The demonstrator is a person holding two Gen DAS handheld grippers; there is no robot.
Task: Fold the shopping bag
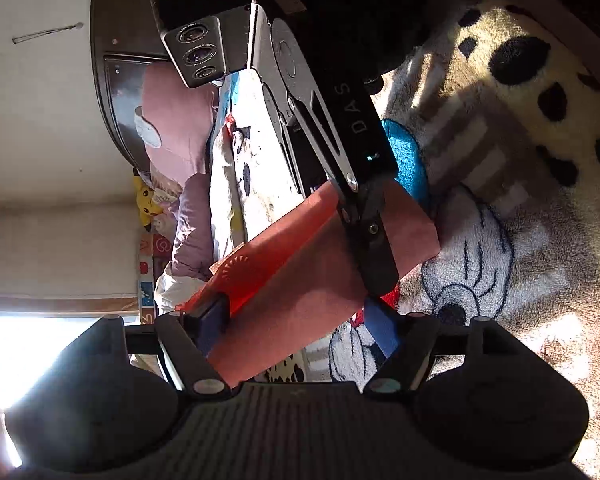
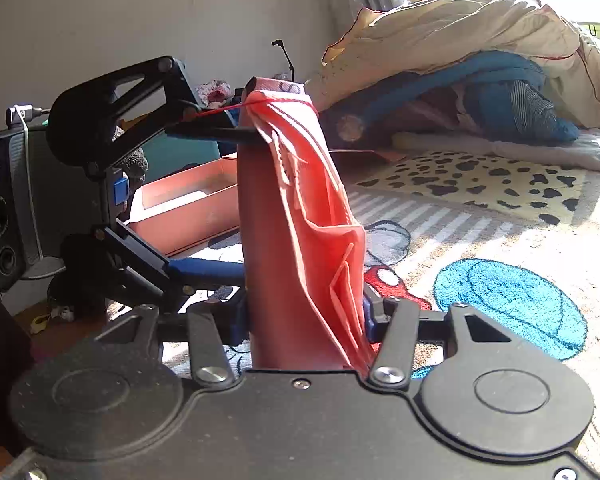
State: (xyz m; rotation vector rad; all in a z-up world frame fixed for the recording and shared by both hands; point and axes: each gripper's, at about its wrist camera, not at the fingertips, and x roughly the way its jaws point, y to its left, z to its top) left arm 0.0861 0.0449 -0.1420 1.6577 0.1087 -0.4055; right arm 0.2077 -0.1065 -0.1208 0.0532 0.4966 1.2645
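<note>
Right wrist view, frame centre: the shopping bag (image 2: 300,220) hangs folded above the rug (image 2: 480,208), pinched low by the right gripper (image 2: 306,320) and high by the left gripper (image 2: 236,120). If either pinch loosens, the layered pleats could splay apart.

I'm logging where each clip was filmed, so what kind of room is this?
Most likely a bedroom or a child's room at home. A heap of duvets and blankets lies by the window, a cartoon-printed fleece blanket covers the surface below, and a yellow plush toy sits beside pink pillows.
</note>
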